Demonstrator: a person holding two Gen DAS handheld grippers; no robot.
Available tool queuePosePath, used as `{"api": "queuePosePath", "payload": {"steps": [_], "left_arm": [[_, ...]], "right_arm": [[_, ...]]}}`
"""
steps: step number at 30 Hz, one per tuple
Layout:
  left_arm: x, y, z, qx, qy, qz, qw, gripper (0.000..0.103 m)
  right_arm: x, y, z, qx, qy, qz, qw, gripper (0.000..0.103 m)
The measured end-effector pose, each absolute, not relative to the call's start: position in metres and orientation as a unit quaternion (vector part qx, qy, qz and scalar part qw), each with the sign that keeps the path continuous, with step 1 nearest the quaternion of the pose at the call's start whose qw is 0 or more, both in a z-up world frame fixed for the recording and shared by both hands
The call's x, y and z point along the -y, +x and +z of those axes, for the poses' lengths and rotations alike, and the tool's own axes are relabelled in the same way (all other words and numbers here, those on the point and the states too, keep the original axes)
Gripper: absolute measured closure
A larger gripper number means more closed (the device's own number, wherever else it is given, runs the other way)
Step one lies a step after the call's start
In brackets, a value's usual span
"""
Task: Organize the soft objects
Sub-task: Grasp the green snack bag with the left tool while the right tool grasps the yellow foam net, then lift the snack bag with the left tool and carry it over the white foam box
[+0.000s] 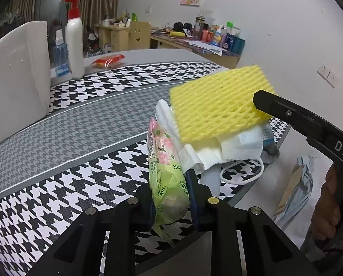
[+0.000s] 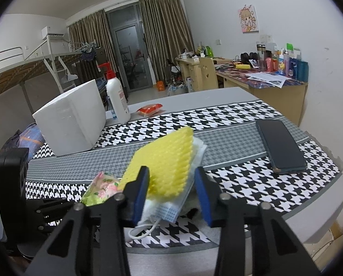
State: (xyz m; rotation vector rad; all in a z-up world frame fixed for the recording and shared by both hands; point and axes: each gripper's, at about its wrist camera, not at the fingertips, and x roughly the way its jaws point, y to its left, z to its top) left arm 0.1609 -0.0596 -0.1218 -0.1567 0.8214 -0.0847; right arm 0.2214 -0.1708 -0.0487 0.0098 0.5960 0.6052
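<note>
My left gripper (image 1: 170,197) is shut on a green floral tissue pack (image 1: 165,172), held just above the table beside a pile of soft things. The pile has a yellow foam net (image 1: 217,103) on top, white face masks (image 1: 217,149) under it and a grey sock (image 1: 271,151) at the bottom. In the right wrist view my right gripper (image 2: 172,193) is open, its blue pads on either side of the yellow foam net (image 2: 164,161) and a blue face mask (image 2: 164,209). The tissue pack (image 2: 102,188) shows to its left. The right gripper's finger (image 1: 286,112) reaches over the net.
A white foam box (image 2: 72,119) stands at the back left, with a white pump bottle (image 2: 117,96) and a red snack pack (image 2: 149,109) behind. A dark phone (image 2: 280,145) lies at the right on the houndstooth table mat (image 2: 240,184). The table edge is near on the right.
</note>
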Motion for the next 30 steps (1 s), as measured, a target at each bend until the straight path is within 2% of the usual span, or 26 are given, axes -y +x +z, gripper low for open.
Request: {"api": "queuePosePath", "payload": {"steps": [2,7,30], "left_arm": [[0.06,0.158,-0.12,-0.395,-0.075,-0.041,0.915,0.078],[0.058,0.153,-0.116,-0.39,-0.075,-0.041,0.917,0.078],[0.026,0.111,-0.078,-0.319,-0.064,-0.002,0.946,0.078]], "right_arm": [[0.17,0.22,-0.048,-0.287,0.004,0.293,0.912,0.076],[0.171,0.213,-0.04,-0.275,0.003,0.291,0.916,0.088],[0.149,0.184,-0.018,-0.233,-0.005,0.31,0.922,0.09]]}}
